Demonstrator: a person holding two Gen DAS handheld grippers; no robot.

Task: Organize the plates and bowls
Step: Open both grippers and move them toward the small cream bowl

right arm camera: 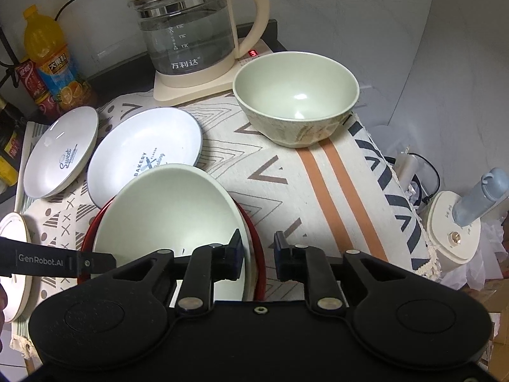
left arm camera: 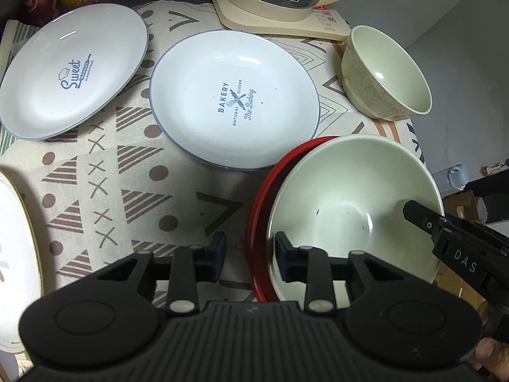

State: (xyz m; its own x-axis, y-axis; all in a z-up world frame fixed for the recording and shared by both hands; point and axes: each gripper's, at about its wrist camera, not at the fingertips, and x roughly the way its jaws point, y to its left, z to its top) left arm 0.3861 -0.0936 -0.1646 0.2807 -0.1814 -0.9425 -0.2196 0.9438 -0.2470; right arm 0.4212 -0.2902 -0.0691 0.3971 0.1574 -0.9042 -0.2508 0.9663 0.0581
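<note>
Nearest the front edge of the patterned cloth-covered counter [right arm camera: 318, 172], a pale green wide bowl [right arm camera: 165, 210] sits nested in a red-rimmed bowl [left arm camera: 264, 191]; the right gripper [right arm camera: 258, 248] straddles both rims with jaws parted, gripping nothing, and the left gripper [left arm camera: 250, 250] does likewise; pinching one rim alone could split the pair. Beyond, the white "Bakery" plate [left arm camera: 233, 100] lies just beside; a careless lift might clip it. Farther back, a speckled green deep bowl [right arm camera: 296, 98] crowds the right edge.

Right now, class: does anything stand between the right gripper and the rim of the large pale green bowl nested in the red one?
Nothing visible does: the right gripper already straddles the large pale green bowl's rim, jaws open.
</note>
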